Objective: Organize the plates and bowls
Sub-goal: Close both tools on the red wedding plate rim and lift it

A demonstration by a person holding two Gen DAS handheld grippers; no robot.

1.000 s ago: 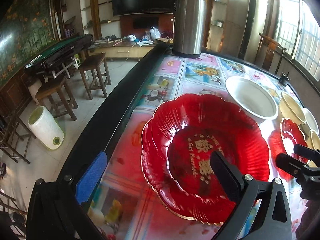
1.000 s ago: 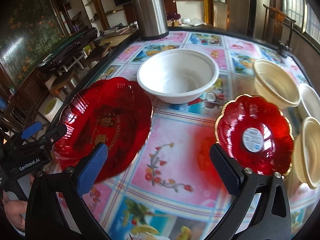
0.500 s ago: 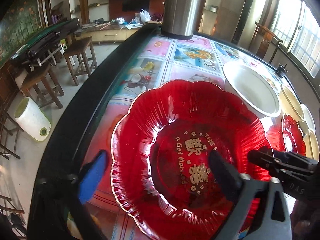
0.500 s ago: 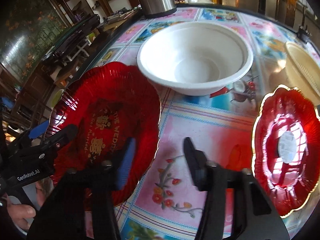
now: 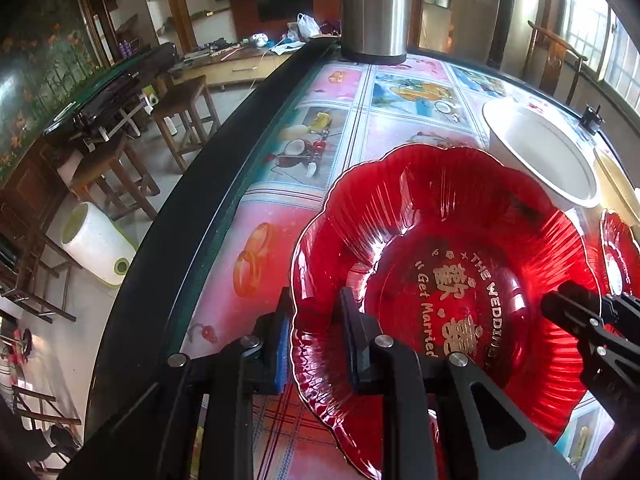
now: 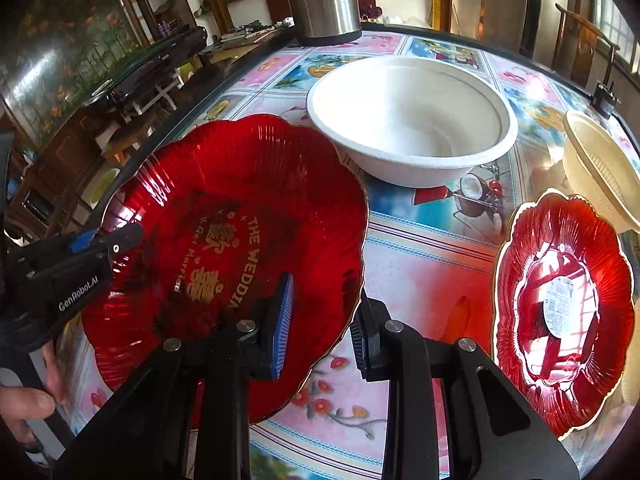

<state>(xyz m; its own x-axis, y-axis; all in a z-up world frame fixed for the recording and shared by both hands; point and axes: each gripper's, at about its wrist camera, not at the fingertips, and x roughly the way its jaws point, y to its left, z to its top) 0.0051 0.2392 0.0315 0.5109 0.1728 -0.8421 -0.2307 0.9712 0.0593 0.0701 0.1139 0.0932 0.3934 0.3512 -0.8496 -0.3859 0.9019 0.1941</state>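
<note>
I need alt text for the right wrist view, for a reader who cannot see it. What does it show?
The right gripper, jaws closing, straddles the near rim of a large red plate, while the left gripper holds its far left rim. Behind stands a white bowl; a smaller red plate lies to the right on the flowered tablecloth.

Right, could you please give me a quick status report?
Left gripper shut on large red plate's rim. Right gripper closing over the opposite rim. White bowl close behind the plate; small red plate apart.
</note>
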